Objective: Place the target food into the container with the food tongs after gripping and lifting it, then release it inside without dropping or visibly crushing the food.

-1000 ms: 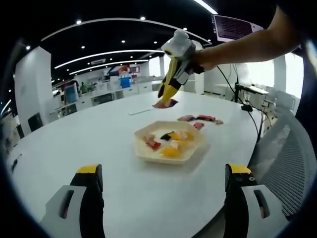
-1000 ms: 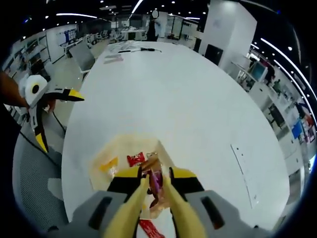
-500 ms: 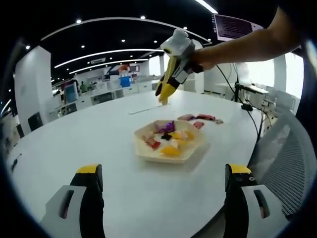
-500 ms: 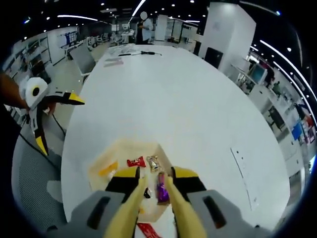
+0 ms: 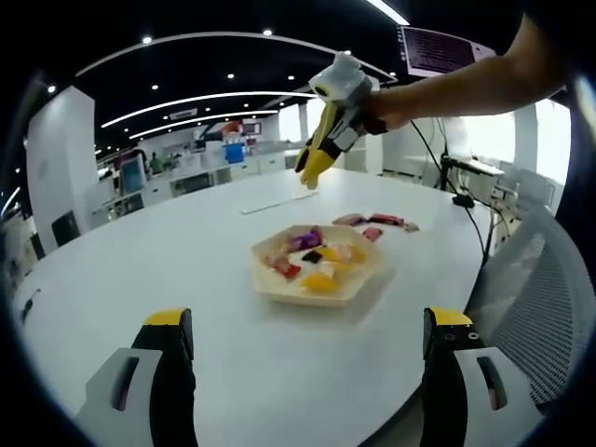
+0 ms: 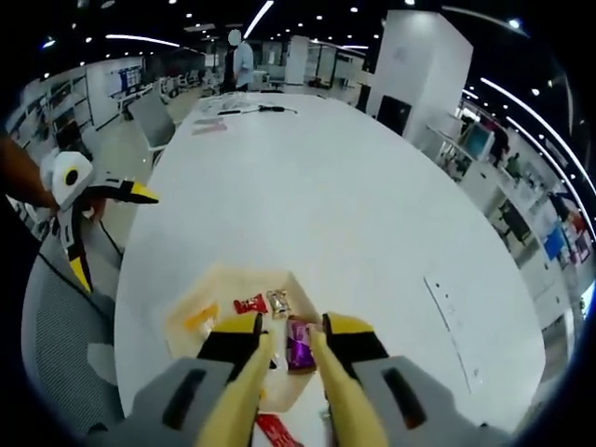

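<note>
right gripper (image 6: 289, 346) with yellow tong-like jaws hangs above shallow beige hexagonal tray (image 5: 368, 276), jaws parted, nothing between them. purple wrapped candy (image 5: 305, 240) lies inside tray among red, orange and yellow wrapped sweets. left gripper (image 5: 307, 331) low over round white table (image 5: 140, 270), jaws wide apart, empty. more wrapped candies (image 5: 372, 222) on table beyond tray.

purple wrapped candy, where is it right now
In the left gripper view the purple wrapped candy lies in the hexagonal tray at its far edge, beside the dark piece, with the right gripper raised above it.
</note>
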### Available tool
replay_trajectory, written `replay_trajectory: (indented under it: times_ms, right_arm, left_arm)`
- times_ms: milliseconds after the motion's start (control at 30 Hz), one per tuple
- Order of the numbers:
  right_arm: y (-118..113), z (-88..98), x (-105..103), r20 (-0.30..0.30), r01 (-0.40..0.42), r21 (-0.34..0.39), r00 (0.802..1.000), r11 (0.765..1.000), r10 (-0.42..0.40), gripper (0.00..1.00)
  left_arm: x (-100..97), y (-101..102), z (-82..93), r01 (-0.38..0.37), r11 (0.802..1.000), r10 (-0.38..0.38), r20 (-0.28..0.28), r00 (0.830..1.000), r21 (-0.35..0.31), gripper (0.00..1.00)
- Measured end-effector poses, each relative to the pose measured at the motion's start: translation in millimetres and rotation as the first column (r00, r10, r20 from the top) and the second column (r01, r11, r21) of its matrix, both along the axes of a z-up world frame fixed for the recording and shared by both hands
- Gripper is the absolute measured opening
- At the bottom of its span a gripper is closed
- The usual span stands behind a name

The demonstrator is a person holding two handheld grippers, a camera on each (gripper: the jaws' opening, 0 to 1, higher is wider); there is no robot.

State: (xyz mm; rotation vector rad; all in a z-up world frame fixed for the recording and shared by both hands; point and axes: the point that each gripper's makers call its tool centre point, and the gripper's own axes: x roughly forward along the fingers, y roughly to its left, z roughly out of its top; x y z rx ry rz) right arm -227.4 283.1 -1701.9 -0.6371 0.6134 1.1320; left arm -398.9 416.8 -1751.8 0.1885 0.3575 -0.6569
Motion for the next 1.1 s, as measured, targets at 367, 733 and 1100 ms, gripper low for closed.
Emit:
replay_trajectory:
  times_ms: [367, 733, 1100]
  right_arm:
    - [-23, 3.0, 0, 0.01, 0.0, 0.003, 1.0, 1.0, 0.0, 0.26]
    - [-56, 4.6, 2, 0.029, -0.006, 0.011, 1.0, 1.0, 0.006, 0.26]
    - [-93, 4.6, 13, 0.069, -0.01, 0.018, 0.998, 1.0, 0.009, 0.27]
  left_arm:
    - [-0.2, 0, -0.7, 0.0, 1.0, 0.0, -0.003, 1.0, 0.0, 1.0]
    - [-0.4, 1, -3.6, -0.003, 1.0, 0.003, -0.012, 1.0, 0.014, 1.0]
    - [-2.3, 0, -9.2, 0.011, 0.999, -0.01, -0.03, 1.0, 0.037, 1.0]
